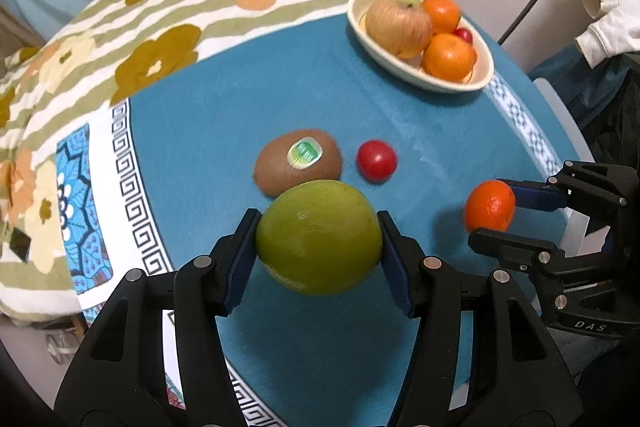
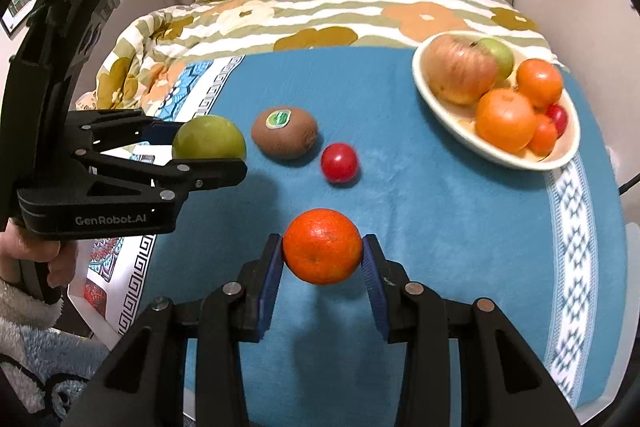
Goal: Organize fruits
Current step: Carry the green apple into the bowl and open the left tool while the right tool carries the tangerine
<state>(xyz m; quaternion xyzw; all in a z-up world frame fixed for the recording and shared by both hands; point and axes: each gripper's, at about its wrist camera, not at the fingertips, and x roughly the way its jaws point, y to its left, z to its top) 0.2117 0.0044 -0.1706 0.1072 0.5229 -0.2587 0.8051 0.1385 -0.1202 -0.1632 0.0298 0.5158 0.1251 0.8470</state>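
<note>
My left gripper [image 1: 318, 239] is shut on a green apple [image 1: 318, 237] and holds it just above the blue cloth; it also shows in the right wrist view [image 2: 208, 141]. My right gripper [image 2: 323, 253] is shut on a tangerine [image 2: 323, 251], seen from the left wrist view [image 1: 490, 206] at the right. A brown kiwi [image 1: 298, 161] with a green sticker and a red cherry tomato [image 1: 377, 160] lie on the cloth beyond both grippers. A cream oval bowl [image 1: 412, 71] at the far right holds an apple, tangerines and small red fruit.
The blue cloth [image 2: 440, 227] covers the table, with a patterned white border at its edges. A flowered striped blanket [image 1: 180, 27] lies bunched along the far and left sides. A wall and hanging clothes stand behind the bowl.
</note>
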